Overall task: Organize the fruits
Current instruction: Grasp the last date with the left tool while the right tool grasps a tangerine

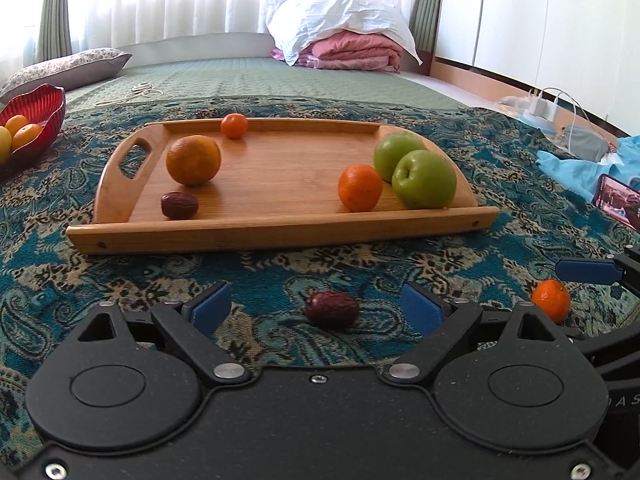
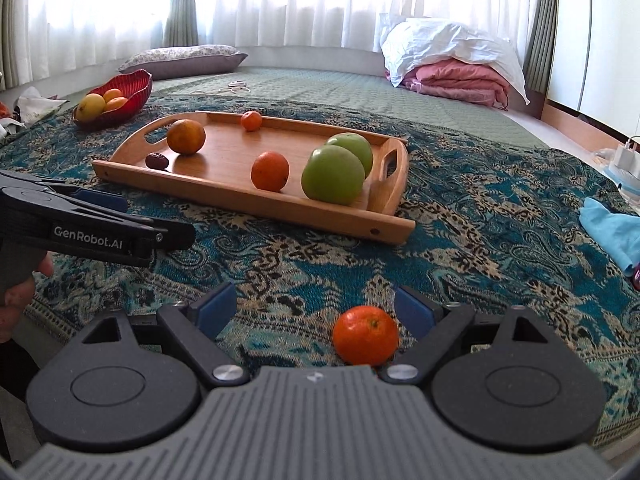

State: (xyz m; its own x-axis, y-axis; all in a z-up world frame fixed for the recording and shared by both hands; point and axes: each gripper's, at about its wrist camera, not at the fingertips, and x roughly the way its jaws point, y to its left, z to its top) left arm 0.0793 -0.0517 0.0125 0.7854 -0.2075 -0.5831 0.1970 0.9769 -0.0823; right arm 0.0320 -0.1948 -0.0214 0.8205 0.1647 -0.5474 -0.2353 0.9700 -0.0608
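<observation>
**Both grippers wide, a fruit between each pair of fingers**

Black gripper housings fill the bottom of both wrist views. On the left gripper (image 1: pixel 316 306) the blue fingers stand wide apart with nothing gripped; a dark red date (image 1: pixel 331 309) lies on the patterned bedspread (image 1: pixel 280 264) between them, clear of both pads. The right gripper (image 2: pixel 316 312) is equally wide and empty; a small orange mandarin (image 2: pixel 365 341) sits on the bedspread between its fingers, close to the right-hand pad, though contact cannot be made out.

Farther out at 12 o'clock in the left view lies the wooden tray (image 1: pixel 280 228). It carries a second date (image 1: pixel 179 205) and a large orange (image 1: pixel 193 160) at its left end, a small mandarin (image 1: pixel 234 125) at the back rim, and another mandarin (image 1: pixel 360 187) touching two green apples (image 1: pixel 424 185) at its right end. At 10 o'clock, a red bowl (image 1: pixel 48 108) holds more fruit.
</observation>
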